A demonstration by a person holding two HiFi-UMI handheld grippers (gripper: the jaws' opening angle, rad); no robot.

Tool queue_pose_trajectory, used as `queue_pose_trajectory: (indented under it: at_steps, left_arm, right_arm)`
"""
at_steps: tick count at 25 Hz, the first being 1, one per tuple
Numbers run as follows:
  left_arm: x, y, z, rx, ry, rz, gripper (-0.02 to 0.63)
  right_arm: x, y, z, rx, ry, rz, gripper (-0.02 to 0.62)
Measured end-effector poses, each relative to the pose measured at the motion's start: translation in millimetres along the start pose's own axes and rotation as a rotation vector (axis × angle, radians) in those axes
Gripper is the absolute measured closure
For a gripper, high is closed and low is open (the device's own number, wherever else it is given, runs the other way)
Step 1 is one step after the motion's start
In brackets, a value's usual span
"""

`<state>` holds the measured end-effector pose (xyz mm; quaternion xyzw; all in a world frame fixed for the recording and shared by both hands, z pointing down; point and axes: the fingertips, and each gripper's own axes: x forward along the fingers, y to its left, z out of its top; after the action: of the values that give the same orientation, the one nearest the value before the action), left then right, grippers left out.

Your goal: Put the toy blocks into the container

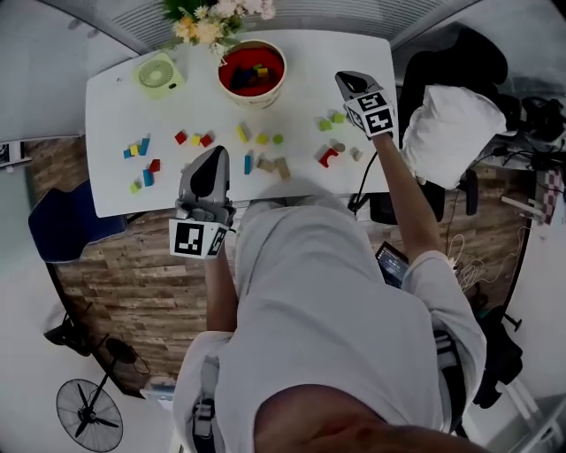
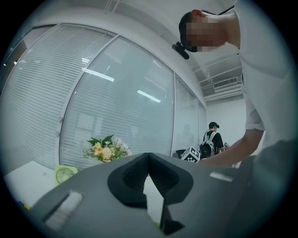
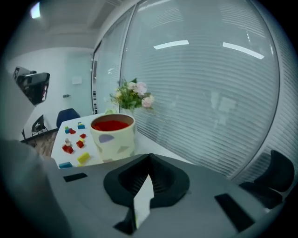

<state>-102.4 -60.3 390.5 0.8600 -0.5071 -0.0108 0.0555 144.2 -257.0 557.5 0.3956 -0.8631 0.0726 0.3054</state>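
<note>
Several coloured toy blocks (image 1: 248,164) lie scattered over the white table (image 1: 115,106). One group is at the left (image 1: 141,149) and another at the right, around a red piece (image 1: 328,157). The cream container (image 1: 252,71) with a red inside stands at the back and holds some blocks. My right gripper (image 1: 347,78) hovers above the right group, shut with nothing between its fingers. In its own view, the right gripper (image 3: 150,155) points at the container (image 3: 112,135) and blocks (image 3: 67,148). My left gripper (image 1: 215,152) is at the table's front edge. In its own view, my left gripper (image 2: 149,154) is shut and empty.
A green desk fan (image 1: 159,73) and a bunch of flowers (image 1: 217,18) stand at the back of the table beside the container. A black chair with a white cloth (image 1: 451,115) is to the right and a blue chair (image 1: 62,230) to the left. A person (image 2: 213,139) stands far off.
</note>
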Motion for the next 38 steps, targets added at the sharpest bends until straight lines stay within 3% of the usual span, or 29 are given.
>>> queue_pose_trajectory:
  at_steps: [2,7,14,18,22,24,29,33,38]
  left_arm:
    - [3.6,-5.4,2.8,0.007,0.015,0.004,0.607]
    - [6.2,-18.3,4.7,0.018,0.055,0.016,0.607]
    - [2.0,-19.7,-2.1,0.023,0.111,0.075,0.607]
    - [2.8,-21.6,-10.1,0.017,0.137,0.087,0.607]
    - [7.2,-24.6,-15.6,0.005,0.147,0.091,0.607]
    - [9.8,-25.6,-16.6,0.001,0.145,0.091,0.607]
    - [11.2,-27.1,-15.6,0.002,0.136,0.088,0.607]
    - [10.5,-25.7,-16.5,-0.003,0.125,0.076,0.607]
    - [10.6,-18.7,-11.9,-0.013,0.095,0.052,0.607]
  right_arm:
    - [2.8,-19.5,-32.5,0.03,0.061,-0.026,0.588]
    - [23.0,-50.3,-115.4,0.113,0.238,-0.052,0.391]
    - [54.6,-57.2,-180.5,0.182,0.382,-0.011,0.315]
    - [68.9,-52.5,-197.6,0.172,0.437,0.022,0.322]
    - [76.5,-52.3,-206.5,0.161,0.488,0.026,0.435]
    - [75.6,-51.8,-207.5,0.176,0.5,0.033,0.458]
    - [70.4,-53.8,-192.5,0.162,0.425,0.04,0.462]
    - [53.0,-58.0,-152.8,0.194,0.26,0.029,0.462]
    - [17.3,-53.1,-74.0,0.189,0.037,0.018,0.463]
